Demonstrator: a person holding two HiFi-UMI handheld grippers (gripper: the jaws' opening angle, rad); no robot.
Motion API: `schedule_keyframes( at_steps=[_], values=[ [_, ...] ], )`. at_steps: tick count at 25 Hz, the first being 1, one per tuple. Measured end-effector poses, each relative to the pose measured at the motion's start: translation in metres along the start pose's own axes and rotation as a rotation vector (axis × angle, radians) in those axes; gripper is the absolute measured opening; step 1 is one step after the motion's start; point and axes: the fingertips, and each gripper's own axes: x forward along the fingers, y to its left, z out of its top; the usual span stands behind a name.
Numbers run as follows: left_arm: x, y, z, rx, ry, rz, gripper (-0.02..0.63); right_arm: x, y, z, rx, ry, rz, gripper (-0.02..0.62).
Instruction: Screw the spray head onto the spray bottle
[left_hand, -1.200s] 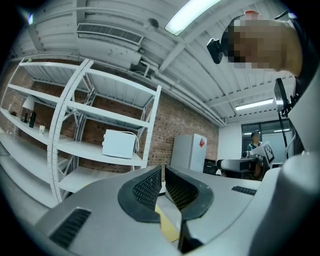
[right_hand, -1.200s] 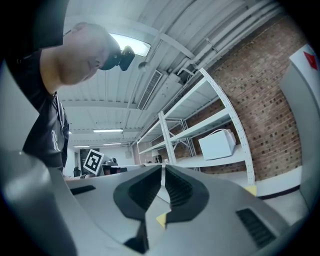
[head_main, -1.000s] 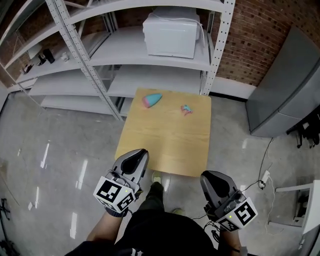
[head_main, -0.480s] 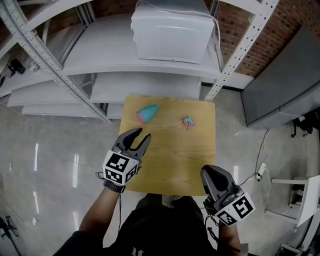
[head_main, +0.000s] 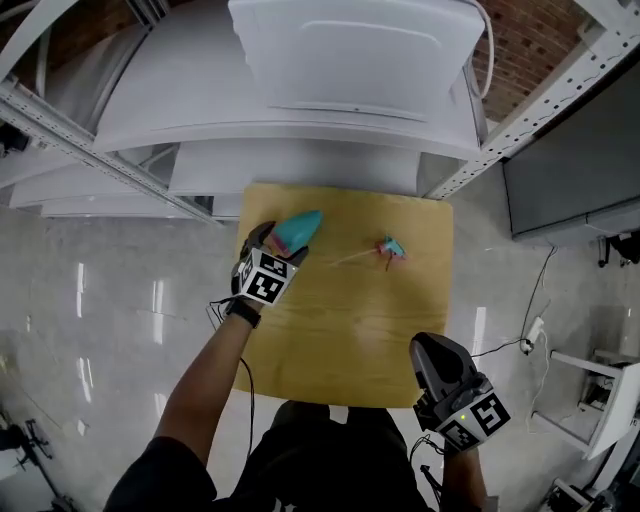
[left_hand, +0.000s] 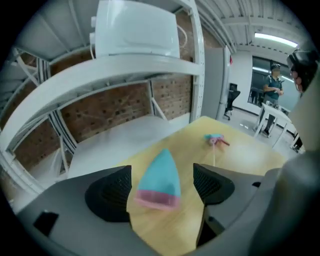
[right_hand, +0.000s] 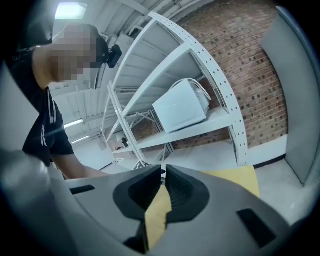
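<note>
The teal spray bottle (head_main: 302, 227) with a pink band lies on its side at the far left of the small wooden table (head_main: 340, 320). In the left gripper view the bottle (left_hand: 159, 179) lies between the two pads, and neither pad touches it. My left gripper (head_main: 278, 243) (left_hand: 161, 186) is open around it, and its jaws have just been opening. The teal and pink spray head (head_main: 390, 248) (left_hand: 215, 139) lies apart at the far right, its thin tube pointing left. My right gripper (head_main: 432, 352) (right_hand: 163, 175) is shut and empty over the table's near right corner.
A white metal shelf rack stands just behind the table, with a white box-like appliance (head_main: 350, 50) on it. A dark grey cabinet (head_main: 580, 170) stands at the right. Polished grey floor surrounds the table, and a brick wall is behind.
My left gripper has travelled forward over the table to the bottle and gone from shut to open. The right gripper has moved up to the table's near right corner, still shut.
</note>
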Motion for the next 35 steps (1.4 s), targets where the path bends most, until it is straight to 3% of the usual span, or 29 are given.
schedule_keyframes(
  at_steps=[5, 12, 17, 20, 24, 30, 35],
  values=[
    [0.06, 0.011, -0.02, 0.081, 0.183, -0.039, 0.379, 0.028, -0.051, -0.015, 0.005, 0.06, -0.022, 0.005],
    [0.091, 0.019, -0.029, 0.155, 0.353, -0.09, 0.397, 0.055, -0.081, -0.03, 0.036, 0.115, -0.009, 0.005],
    [0.099, 0.0, -0.061, 0.195, 0.506, -0.207, 0.456, 0.079, -0.104, -0.048, 0.037, 0.172, 0.0, 0.005],
    [0.102, 0.003, -0.059, 0.202, 0.504, -0.214, 0.456, 0.102, -0.133, -0.066, 0.024, 0.224, -0.032, 0.005],
    [0.106, 0.0, -0.056, 0.231, 0.517, -0.213, 0.457, 0.13, -0.187, -0.104, -0.074, 0.372, -0.156, 0.006],
    [0.105, -0.001, -0.053, 0.23, 0.485, -0.206, 0.455, 0.171, -0.247, -0.152, -0.258, 0.622, -0.284, 0.154],
    [0.095, -0.007, -0.054, 0.21, 0.39, -0.191, 0.456, 0.188, -0.27, -0.172, -0.307, 0.745, -0.31, 0.178]
  ],
)
